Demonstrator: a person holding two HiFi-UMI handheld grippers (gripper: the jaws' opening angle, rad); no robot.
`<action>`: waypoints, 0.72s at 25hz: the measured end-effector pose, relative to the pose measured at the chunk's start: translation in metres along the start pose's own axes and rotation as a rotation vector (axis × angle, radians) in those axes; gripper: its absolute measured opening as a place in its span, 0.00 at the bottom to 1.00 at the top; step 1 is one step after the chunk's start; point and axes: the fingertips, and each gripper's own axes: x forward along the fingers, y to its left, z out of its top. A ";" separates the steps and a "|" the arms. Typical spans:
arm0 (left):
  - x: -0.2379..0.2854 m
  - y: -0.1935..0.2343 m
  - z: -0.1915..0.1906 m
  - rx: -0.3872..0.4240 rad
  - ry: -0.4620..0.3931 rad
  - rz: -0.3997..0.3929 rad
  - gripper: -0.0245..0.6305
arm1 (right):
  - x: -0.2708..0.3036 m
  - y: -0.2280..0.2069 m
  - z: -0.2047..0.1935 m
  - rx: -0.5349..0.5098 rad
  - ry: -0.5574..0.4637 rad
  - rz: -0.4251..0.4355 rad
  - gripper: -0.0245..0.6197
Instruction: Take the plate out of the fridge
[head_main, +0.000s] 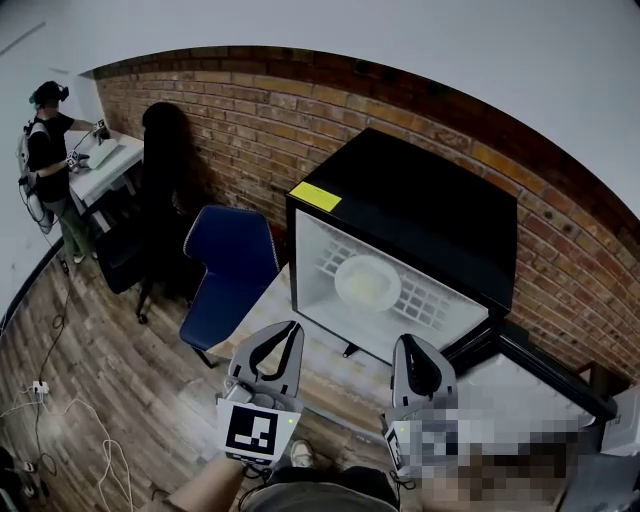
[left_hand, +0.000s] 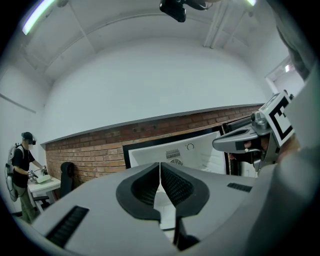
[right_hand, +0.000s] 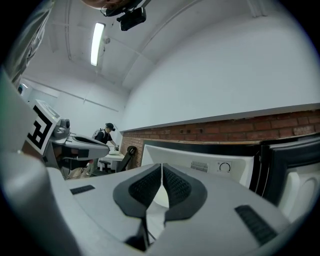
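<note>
A black mini fridge (head_main: 420, 215) stands open against the brick wall, its white inside lit. A round white plate (head_main: 367, 283) lies on the wire shelf (head_main: 430, 305) in the middle of the fridge. My left gripper (head_main: 287, 332) hangs in front of the fridge's lower left corner, jaws shut and empty. My right gripper (head_main: 412, 347) is beside it, below the fridge opening, also shut with nothing held. In the left gripper view the closed pads (left_hand: 167, 182) point at the fridge (left_hand: 190, 150). In the right gripper view the closed pads (right_hand: 172, 187) face the fridge (right_hand: 210, 162) too.
The fridge door (head_main: 545, 360) is swung open to the right. A blue chair (head_main: 230, 270) stands just left of the fridge, a black chair (head_main: 165, 170) behind it. A person (head_main: 45, 150) works at a white desk far left. Cables (head_main: 60, 420) lie on the wooden floor.
</note>
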 end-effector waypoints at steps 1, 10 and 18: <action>0.003 0.000 -0.001 -0.001 0.004 -0.005 0.07 | 0.001 -0.002 -0.002 -0.002 0.006 -0.005 0.09; 0.022 -0.010 -0.005 0.006 0.033 -0.016 0.07 | 0.006 -0.021 -0.011 -0.009 0.032 -0.004 0.09; 0.036 -0.018 -0.015 -0.123 0.084 -0.070 0.07 | 0.014 -0.028 -0.012 -0.014 0.026 0.031 0.09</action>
